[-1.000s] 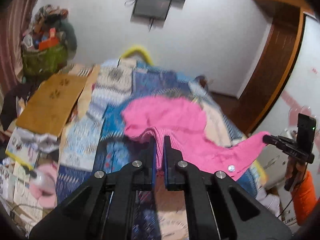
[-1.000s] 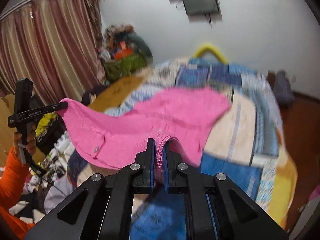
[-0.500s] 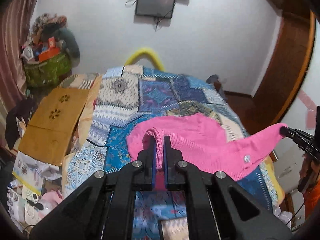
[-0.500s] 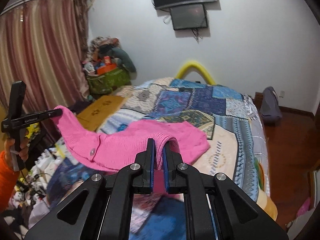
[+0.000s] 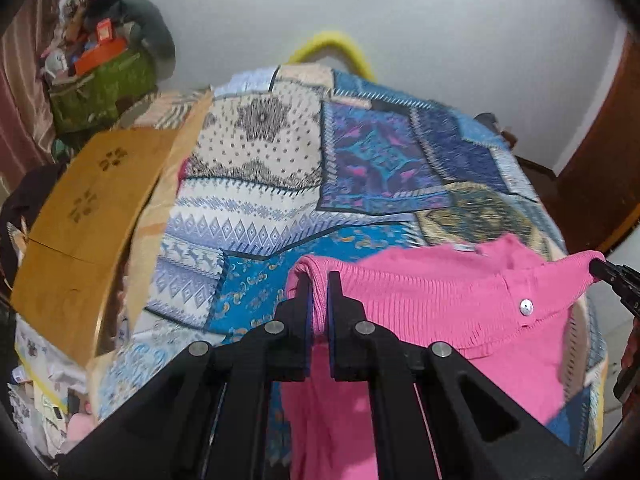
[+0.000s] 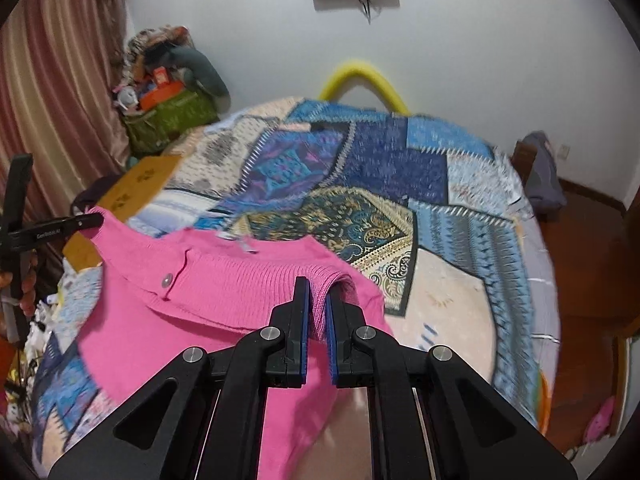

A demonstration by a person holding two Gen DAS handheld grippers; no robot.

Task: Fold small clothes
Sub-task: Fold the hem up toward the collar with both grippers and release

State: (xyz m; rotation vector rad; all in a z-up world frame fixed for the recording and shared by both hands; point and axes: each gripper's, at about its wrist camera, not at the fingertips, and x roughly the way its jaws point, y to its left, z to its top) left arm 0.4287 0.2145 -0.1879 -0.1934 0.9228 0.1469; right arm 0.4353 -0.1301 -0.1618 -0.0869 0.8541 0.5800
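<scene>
A small pink knit garment point(image 5: 432, 296) with a silver snap hangs stretched between my two grippers above the near end of the bed. My left gripper point(image 5: 318, 280) is shut on one ribbed corner of it. My right gripper point(image 6: 318, 286) is shut on the other corner of the garment point(image 6: 224, 280). The right gripper's tip shows at the right edge of the left wrist view point(image 5: 604, 272), and the left gripper's tip shows at the left of the right wrist view point(image 6: 80, 224). The lower part of the garment hangs down behind the fingers.
A patchwork quilt point(image 5: 360, 160) covers the bed. A tan wooden board point(image 5: 80, 208) leans along its left side, with a green bag of clutter point(image 5: 104, 80) in the corner. A yellow curved rail point(image 6: 364, 76) stands at the far end. A grey bag point(image 6: 544, 176) lies right.
Both grippers have lifted the garment off the quilt and drawn it toward me. It now hangs taut between them instead of trailing across the bed.
</scene>
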